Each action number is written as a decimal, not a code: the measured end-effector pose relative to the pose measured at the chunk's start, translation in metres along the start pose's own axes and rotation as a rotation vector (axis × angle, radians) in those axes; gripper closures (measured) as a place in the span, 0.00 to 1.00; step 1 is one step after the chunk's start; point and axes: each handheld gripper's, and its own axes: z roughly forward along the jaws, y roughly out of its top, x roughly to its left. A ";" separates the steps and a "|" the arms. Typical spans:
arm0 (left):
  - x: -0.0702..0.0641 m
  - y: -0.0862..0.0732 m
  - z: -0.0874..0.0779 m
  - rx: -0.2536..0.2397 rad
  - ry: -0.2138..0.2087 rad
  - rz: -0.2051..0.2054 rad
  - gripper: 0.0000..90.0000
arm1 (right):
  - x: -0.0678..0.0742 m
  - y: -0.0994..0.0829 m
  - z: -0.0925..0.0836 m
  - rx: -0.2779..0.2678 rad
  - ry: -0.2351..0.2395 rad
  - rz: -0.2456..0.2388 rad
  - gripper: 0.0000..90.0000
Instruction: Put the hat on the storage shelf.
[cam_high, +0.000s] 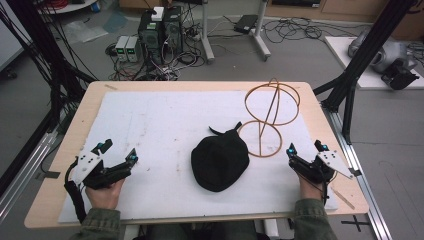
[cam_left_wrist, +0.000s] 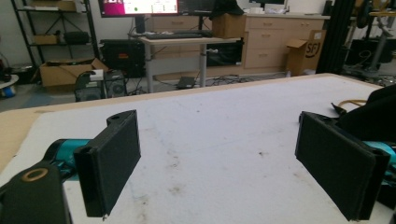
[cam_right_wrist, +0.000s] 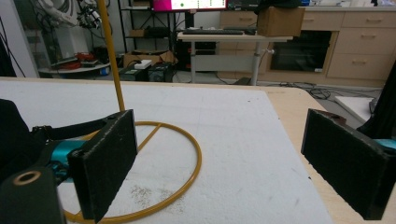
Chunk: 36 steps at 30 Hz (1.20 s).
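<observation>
A black cap (cam_high: 220, 161) lies crown-up in the middle of the white mat (cam_high: 165, 125), its strap end pointing toward a tan wire stand (cam_high: 271, 117) made of a base ring, an upright rod and a top hoop. My left gripper (cam_high: 119, 153) rests at the mat's left front, open, with nothing between its pads (cam_left_wrist: 109, 161). My right gripper (cam_high: 306, 149) rests at the mat's right front, open and empty, just right of the stand's base ring (cam_right_wrist: 182, 179). The cap's edge (cam_left_wrist: 373, 112) shows at the far right of the left gripper view.
The mat covers most of a wooden table (cam_high: 60, 165). Behind the table on the floor stand computer towers (cam_high: 160, 30) and tangled cables. Black frame posts (cam_high: 370, 45) rise at the right, and an aluminium rail (cam_high: 365, 180) runs along the table's right side.
</observation>
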 end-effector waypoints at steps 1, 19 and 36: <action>-0.001 0.000 0.001 0.001 -0.006 0.003 0.16 | 0.000 0.000 0.000 0.001 0.003 0.003 0.11; -0.021 0.005 0.023 0.004 -0.111 -0.003 0.16 | 0.003 0.001 -0.001 -0.008 0.007 0.001 0.11; -0.048 0.006 0.045 0.013 -0.202 -0.007 0.16 | 0.001 0.001 -0.003 -0.010 0.000 0.005 0.11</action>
